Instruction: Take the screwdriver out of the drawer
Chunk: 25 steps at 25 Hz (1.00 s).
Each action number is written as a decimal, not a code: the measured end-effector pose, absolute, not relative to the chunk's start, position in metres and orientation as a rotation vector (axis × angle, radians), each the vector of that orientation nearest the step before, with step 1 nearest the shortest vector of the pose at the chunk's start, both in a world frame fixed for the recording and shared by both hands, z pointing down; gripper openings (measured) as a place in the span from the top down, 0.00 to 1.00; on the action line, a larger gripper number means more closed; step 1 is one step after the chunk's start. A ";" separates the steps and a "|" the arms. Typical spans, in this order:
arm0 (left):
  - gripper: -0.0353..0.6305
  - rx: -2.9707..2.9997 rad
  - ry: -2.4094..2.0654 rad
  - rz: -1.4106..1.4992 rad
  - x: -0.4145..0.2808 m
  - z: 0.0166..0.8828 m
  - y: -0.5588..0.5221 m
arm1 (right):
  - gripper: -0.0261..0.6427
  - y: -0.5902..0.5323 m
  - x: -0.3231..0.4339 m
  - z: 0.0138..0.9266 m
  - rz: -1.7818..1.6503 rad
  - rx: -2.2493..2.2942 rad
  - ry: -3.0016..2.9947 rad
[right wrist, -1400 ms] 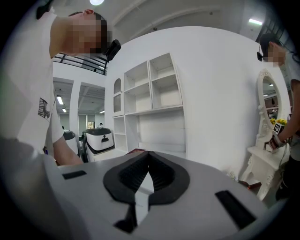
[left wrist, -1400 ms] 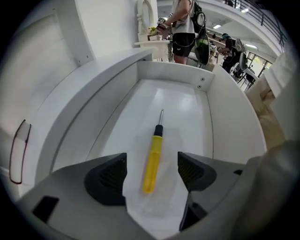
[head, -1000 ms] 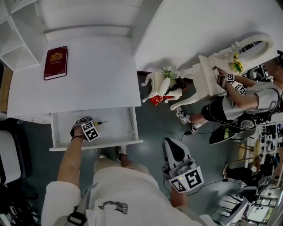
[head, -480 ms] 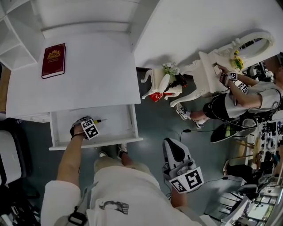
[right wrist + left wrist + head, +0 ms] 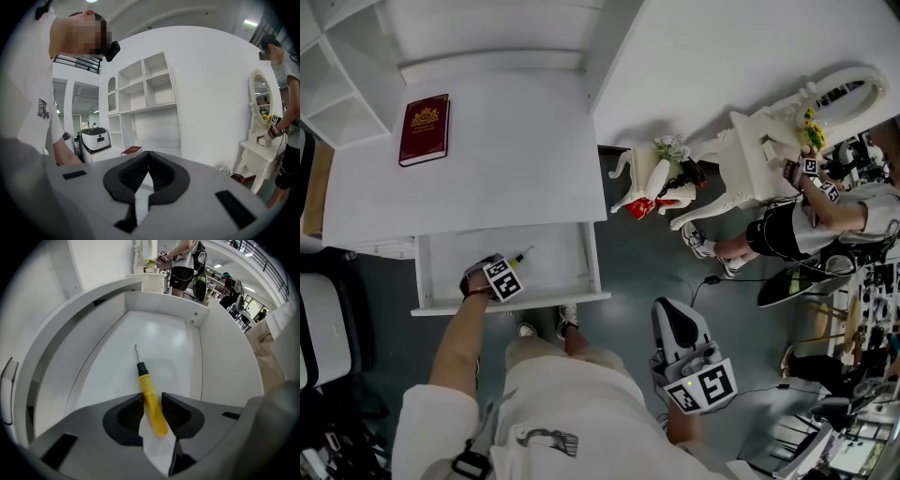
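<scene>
Both left gripper jaws, wide a second ago, are closing on the screwdriver, pads about touching its yellow handle. It still lies flat in the drawer. Grasp nearly set; lift next. Your right gripper: closed, empty.

The drawer lies open from above, its floor bare around the screwdriver; its walls and the worktop edge close the sides

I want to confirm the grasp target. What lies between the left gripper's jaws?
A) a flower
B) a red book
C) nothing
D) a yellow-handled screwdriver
D: the jaws of the left gripper are closing onto the yellow handle of the screwdriver in the drawer.
</scene>
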State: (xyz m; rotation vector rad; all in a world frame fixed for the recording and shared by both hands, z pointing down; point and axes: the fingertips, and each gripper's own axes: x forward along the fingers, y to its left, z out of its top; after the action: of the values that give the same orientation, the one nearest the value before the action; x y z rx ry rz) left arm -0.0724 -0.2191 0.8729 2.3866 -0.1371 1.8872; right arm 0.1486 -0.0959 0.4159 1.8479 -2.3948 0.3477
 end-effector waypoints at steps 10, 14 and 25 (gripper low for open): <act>0.82 2.420 -0.261 1.897 -0.075 0.871 -0.215 | 0.95 -0.079 0.150 0.411 0.335 1.861 -2.390; 0.82 2.442 -0.326 1.877 -0.076 0.863 -0.219 | 0.95 -0.070 0.154 0.412 0.338 1.873 -2.395; 0.82 2.521 -0.586 1.713 -0.075 0.800 -0.235 | 0.95 -0.073 0.151 0.409 0.317 1.815 -2.542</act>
State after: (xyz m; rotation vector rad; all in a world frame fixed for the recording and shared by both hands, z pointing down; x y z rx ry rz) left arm -0.0745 -0.2352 0.8001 2.5210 -0.5859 1.7128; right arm 0.1507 -0.0732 0.4090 1.8149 -2.5420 0.3174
